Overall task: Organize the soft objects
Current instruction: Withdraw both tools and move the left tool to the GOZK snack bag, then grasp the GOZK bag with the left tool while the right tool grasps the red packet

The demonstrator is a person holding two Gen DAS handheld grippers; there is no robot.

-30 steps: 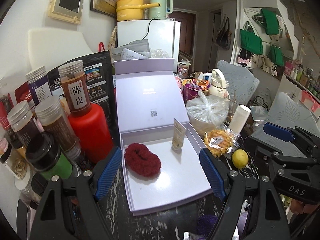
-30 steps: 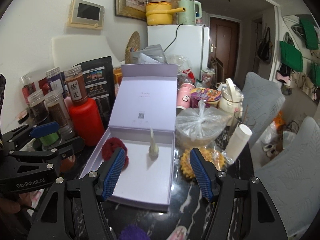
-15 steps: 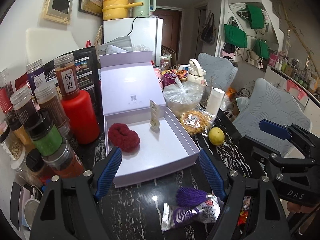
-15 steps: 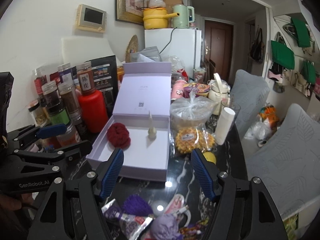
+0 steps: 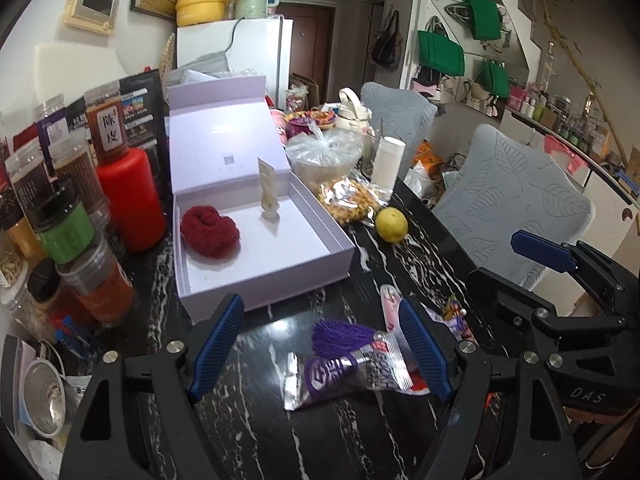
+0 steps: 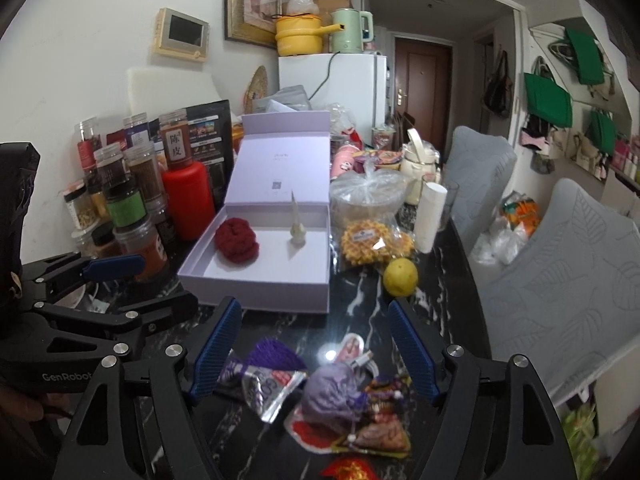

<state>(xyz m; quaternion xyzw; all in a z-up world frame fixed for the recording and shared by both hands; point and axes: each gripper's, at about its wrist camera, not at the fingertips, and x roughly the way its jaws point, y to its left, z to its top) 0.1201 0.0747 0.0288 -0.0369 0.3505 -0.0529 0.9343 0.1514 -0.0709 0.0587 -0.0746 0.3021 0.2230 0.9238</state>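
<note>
Nearest the cameras, both claws hang empty over a black marbled worktop (image 5: 248, 432). The left claw (image 5: 320, 348) has its jaws apart, with a dark purple fluffy scrunchie (image 5: 340, 334) and a silver snack packet (image 5: 352, 374) lying between them, untouched. The right claw (image 6: 314, 350) has just been widening its jaws; under it lies a pale lilac soft pouch (image 6: 332, 394) among sweet wrappers (image 6: 380, 420), none of it gripped.

Just beyond stands an open lilac gift box (image 5: 320, 258), lid upright. Inside rest a dark red fluffy scrunchie (image 5: 210, 232) and a small upright tube (image 5: 268, 190).

The step in hand appears to be reaching for the next soft item. The next move likely calls for lowering one claw, closing on a purple piece without snagging the packet, then carrying it to the box.
</note>
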